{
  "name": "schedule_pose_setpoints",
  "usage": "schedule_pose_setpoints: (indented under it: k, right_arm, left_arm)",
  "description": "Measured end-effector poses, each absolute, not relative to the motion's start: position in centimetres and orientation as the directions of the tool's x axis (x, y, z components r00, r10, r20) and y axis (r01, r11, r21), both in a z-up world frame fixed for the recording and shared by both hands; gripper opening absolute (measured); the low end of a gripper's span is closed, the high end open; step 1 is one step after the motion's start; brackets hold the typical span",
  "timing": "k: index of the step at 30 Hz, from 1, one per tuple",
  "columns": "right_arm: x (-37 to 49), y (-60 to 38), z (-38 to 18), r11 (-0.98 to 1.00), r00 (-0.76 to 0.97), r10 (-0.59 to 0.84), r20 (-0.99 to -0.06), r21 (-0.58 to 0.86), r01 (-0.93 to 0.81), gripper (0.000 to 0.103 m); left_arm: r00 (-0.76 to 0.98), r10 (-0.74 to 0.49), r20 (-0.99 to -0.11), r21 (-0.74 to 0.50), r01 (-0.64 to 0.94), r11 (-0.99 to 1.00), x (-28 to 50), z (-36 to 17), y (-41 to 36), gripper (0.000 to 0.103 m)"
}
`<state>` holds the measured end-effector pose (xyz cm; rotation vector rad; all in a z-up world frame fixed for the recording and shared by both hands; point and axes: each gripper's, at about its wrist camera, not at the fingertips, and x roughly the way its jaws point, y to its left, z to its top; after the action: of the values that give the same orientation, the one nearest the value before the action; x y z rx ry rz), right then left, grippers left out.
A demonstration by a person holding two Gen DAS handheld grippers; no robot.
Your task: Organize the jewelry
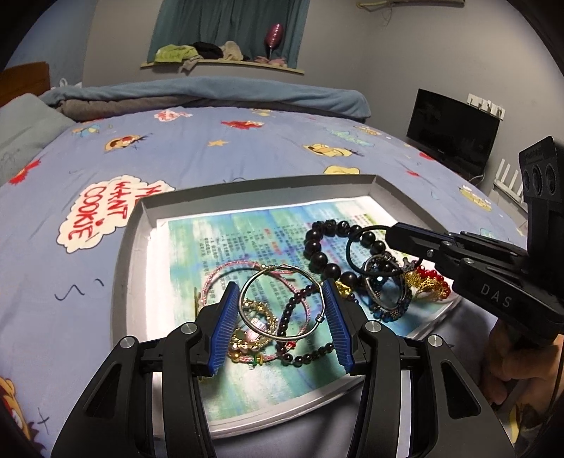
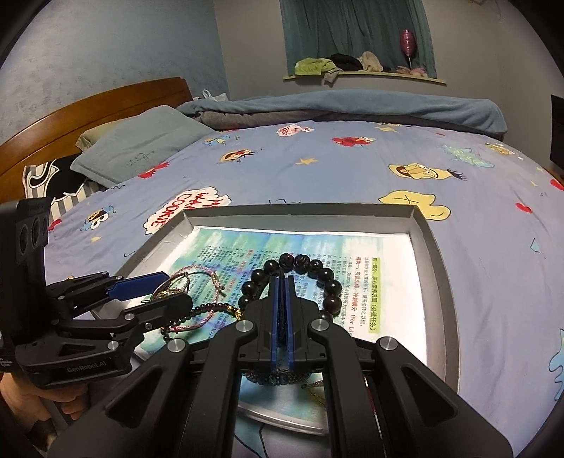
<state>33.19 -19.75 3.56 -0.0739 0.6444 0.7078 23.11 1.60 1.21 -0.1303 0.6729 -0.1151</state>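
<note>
The jewelry lies in a heap on a printed sheet [image 1: 246, 243] that lines a shallow grey tray [image 1: 253, 188] set on a bed with a blue cartoon bedspread [image 1: 211, 141]. Nearest the left wrist camera, a silver wire bangle [image 1: 280, 303] sits between the two blue pads of the left gripper [image 1: 280, 313]; the pads touch or nearly touch its opposite sides, and the jaws stand about half spread. Whether they truly press on it cannot be told. Under and around the bangle lie a pink cord bracelet [image 1: 225, 273], a gold filigree piece [image 1: 257, 317] and a strand of small dark beads [image 1: 303, 356]. Further right on the sheet is a bracelet of large dark round beads [image 1: 317, 250], and beside it a dark blue beaded ornament [image 1: 386, 296] and a gold and red piece [image 1: 428, 282] near the tray's right edge. The right gripper [image 1: 389, 234] reaches in from the right over this cluster; its fingers are pressed together, and a thin black loop [image 1: 356, 246] hangs from its tip. In the right wrist view the right gripper's blue pads [image 2: 281, 310] are shut tight with something dark and thin caught between them, and the large bead bracelet [image 2: 299, 262] curves around the fingertips on the sheet. A person's hand [image 1: 511, 366] holds the right gripper's handle at the lower right edge. Beyond the tray are a rumpled blue blanket [image 1: 229, 95], a grey pillow [image 2: 141, 148], a wooden headboard [image 2: 105, 102], a dark monitor [image 1: 453, 135] and a window ledge [image 1: 225, 63] with clothes under a teal curtain [image 1: 229, 24].
</note>
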Motion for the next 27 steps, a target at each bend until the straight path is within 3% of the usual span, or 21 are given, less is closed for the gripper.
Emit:
schedule_pose_setpoints:
  k: [2, 4, 5, 7, 8, 11, 13, 16, 19, 27]
  right_arm:
    - [33.2, -19.8, 3.5, 0.767, 0.575, 0.58, -0.578, 0.149, -0.624, 0.004]
    - [33.1, -19.9, 3.4, 0.771, 0.579, 0.577, -0.576, 0.151, -0.618, 0.007]
    - [33.1, -20.0, 3.3, 0.773, 0.582, 0.577, -0.573, 0.153, -0.616, 0.016]
    - [32.9, -20.4, 3.4, 0.774, 0.59, 0.582, -0.56, 0.157, -0.614, 0.037]
    - [32.6, -20.6, 3.4, 0.774, 0.597, 0.586, -0.548, 0.159, -0.613, 0.041]
    - [32.1, -21.2, 3.5, 0.777, 0.611, 0.588, -0.53, 0.159, -0.609, 0.041]
    - [31.5, -21.6, 3.5, 0.778, 0.619, 0.588, -0.52, 0.157, -0.608, 0.041]
    - [30.8, -22.2, 3.6, 0.783, 0.636, 0.585, -0.503, 0.148, -0.604, 0.042]
    - [29.9, -22.7, 3.7, 0.789, 0.652, 0.579, -0.489, 0.137, -0.598, 0.053]
    - [27.9, -23.9, 3.6, 0.796, 0.669, 0.565, -0.484, 0.107, -0.595, 0.067]
  left_arm:
    - [0.773, -0.146, -0.617, -0.157, 0.061, 0.986, 23.1, 1.1, 1.6, 0.05]
    - [0.774, -0.144, -0.616, -0.154, 0.061, 0.986, 23.1, 0.9, 1.6, 0.057]
    - [0.777, -0.146, -0.613, -0.153, 0.065, 0.986, 23.0, 0.9, 1.5, 0.06]
    - [0.788, -0.147, -0.598, -0.145, 0.074, 0.987, 22.6, 1.0, 1.3, 0.076]
    - [0.796, -0.146, -0.587, -0.14, 0.078, 0.987, 22.3, 1.1, 1.2, 0.078]
    - [0.821, -0.135, -0.555, -0.122, 0.081, 0.989, 21.5, 1.5, 0.9, 0.081]
    - [0.835, -0.124, -0.537, -0.118, 0.071, 0.99, 20.9, 1.7, 0.9, 0.093]
    - [0.853, -0.113, -0.509, -0.125, 0.057, 0.99, 20.0, 2.0, 1.1, 0.095]
    - [0.86, -0.113, -0.497, -0.142, 0.048, 0.989, 19.1, 2.1, 1.3, 0.096]
    - [0.868, -0.112, -0.484, -0.17, 0.033, 0.985, 16.5, 2.0, 1.4, 0.097]
